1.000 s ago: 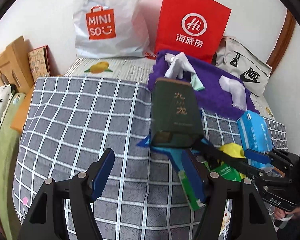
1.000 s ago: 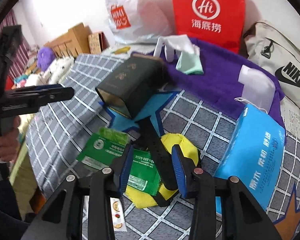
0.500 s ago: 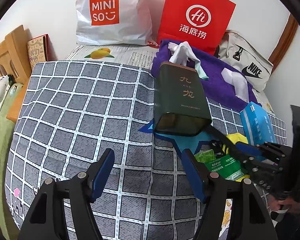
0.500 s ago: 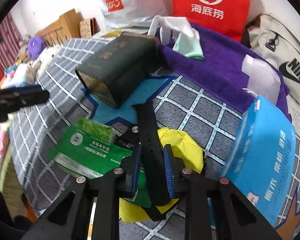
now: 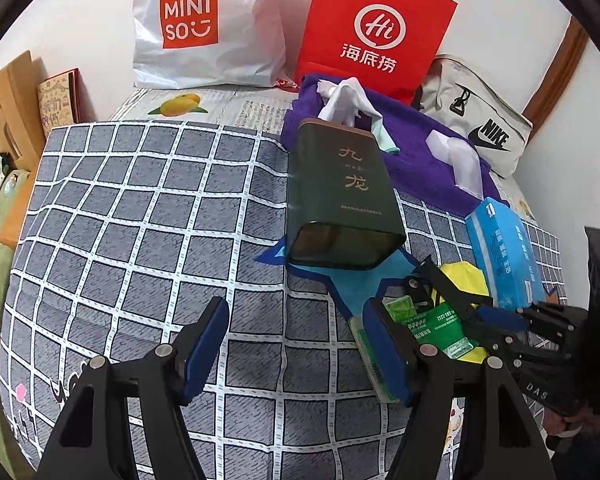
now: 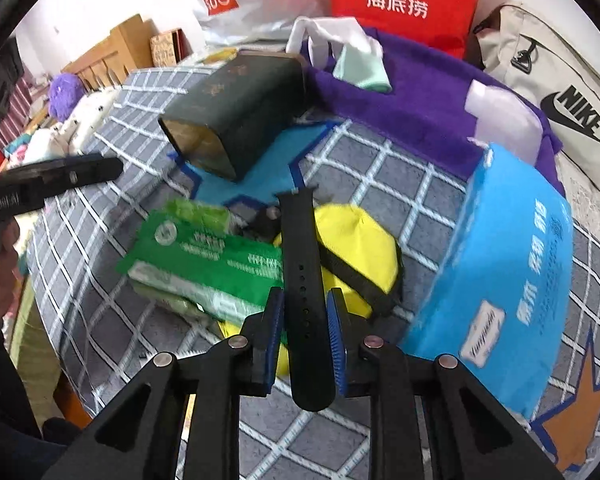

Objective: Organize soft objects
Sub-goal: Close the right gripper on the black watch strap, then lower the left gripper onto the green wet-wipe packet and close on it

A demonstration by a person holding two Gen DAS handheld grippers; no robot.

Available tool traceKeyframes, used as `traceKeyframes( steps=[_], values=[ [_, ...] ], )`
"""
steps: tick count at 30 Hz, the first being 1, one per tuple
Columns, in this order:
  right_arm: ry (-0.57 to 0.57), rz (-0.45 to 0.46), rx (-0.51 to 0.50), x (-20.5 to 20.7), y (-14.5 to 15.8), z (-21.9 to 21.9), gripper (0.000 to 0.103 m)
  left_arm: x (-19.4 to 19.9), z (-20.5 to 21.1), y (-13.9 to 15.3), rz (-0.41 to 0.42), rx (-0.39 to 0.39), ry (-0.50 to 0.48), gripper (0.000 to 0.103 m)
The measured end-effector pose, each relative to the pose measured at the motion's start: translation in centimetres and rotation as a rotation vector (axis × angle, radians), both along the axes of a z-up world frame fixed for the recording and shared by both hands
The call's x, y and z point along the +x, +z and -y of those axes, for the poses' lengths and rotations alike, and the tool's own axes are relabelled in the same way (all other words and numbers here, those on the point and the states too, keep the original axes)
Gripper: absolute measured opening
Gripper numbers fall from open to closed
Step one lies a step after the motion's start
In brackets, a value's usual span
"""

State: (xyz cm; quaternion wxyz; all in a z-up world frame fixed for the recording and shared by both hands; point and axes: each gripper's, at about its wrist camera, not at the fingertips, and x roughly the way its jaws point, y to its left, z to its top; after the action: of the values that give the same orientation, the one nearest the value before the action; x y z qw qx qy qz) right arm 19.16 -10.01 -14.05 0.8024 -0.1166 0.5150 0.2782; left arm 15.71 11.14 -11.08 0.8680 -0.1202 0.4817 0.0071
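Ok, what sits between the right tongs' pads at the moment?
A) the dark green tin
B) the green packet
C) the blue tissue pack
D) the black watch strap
D: in the right wrist view the black watch strap runs up between the blue pads of the right tongs, which are opening; the green packet, blue tissue pack and dark green tin lie outside them.
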Motion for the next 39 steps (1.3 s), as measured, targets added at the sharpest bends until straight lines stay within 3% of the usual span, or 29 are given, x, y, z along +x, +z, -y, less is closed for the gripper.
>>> traceKeyframes(
  steps=[3,7,8,9,15,25,35,39],
  values=[
    [0.007,0.002,-0.01,0.9,-0.3,-0.8,0.039,0.0,-0.2,-0.1,-0.006,-0.003,0.003,0.067],
    [0.044,0.035,-0.06,0.9,-0.8,-2.2,0.042,-0.1,-0.5,0.0,-0.006,-0.003,0.012,0.067],
    [0.066,0.053,-0.082,0.7,-1.0,-2.6,0.035,-0.1,-0.5,0.0,-0.006,-0.002,0.012,0.067],
    [0.086,0.054,-0.076,0.5,-1.0,-2.7,0.02,-0.2,-0.4,0.0,-0.006,0.0,0.011,0.067],
    [0.051,0.066,-0.045,0.2,-0.1,-1.4,0.02,-0.2,0.1,-0.2,-0.013,0.007,-0.004,0.067],
    [0.062,0.095,-0.09,-0.7,-1.0,-1.4,0.02,-0.5,1.6,-0.1,-0.013,0.005,-0.053,0.068],
    [-0.019,0.15,0.007,-1.1,3.2,2.0,0.02,-0.4,4.6,-0.4,-0.005,-0.026,-0.15,0.072],
    [-0.048,0.183,0.016,-1.9,4.6,3.6,0.02,-0.3,7.0,-0.4,0.014,-0.002,-0.245,0.074]
  ],
)
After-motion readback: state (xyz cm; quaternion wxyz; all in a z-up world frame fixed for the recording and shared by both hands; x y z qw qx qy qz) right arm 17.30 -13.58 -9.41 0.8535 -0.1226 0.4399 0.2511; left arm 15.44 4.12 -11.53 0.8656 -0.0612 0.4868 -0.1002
